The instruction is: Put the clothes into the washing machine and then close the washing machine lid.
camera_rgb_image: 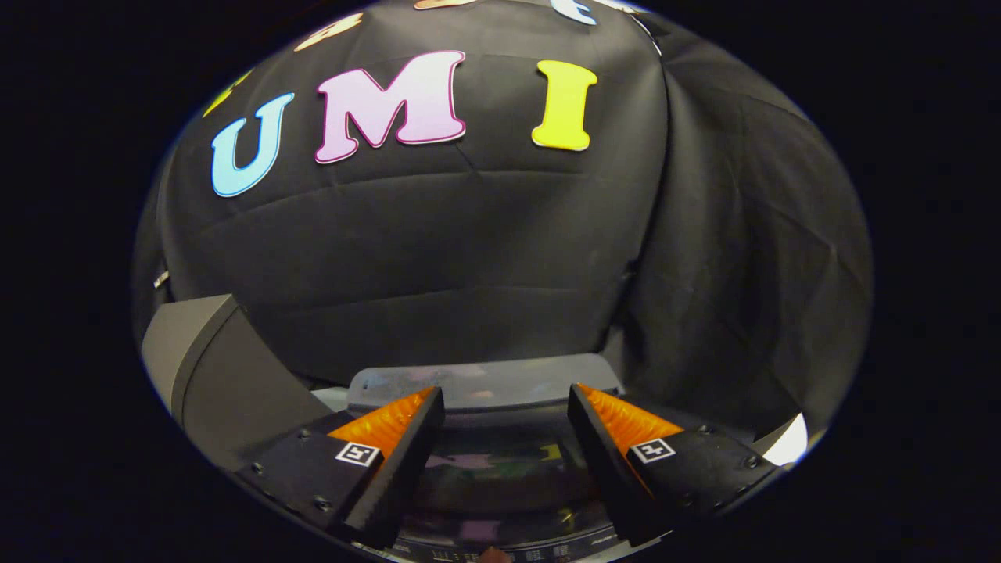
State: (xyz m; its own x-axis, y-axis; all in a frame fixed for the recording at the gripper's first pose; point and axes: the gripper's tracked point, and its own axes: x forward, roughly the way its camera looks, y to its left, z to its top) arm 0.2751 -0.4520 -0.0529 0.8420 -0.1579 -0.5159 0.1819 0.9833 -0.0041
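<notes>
Gripper (pixel 506 399) fingers apart, holding nothing. Below and between them: grey top-loading washing machine with glossy dark glass lid (pixel 500 461), lid down; panel print too blurred to read. Grey box (pixel 211 367) beside the machine.

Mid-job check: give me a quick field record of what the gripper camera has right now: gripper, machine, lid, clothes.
gripper: gripper open, fingers apart, nothing between them
washing machine: top of the washing machine just ahead of and below the fingers
lid: glossy dark lid seen between the fingers; looks down, not certain
clothes: none made out in this frame
beside machine: grey box past the left finger
backdrop: black cloth wall beyond the machine
</notes>
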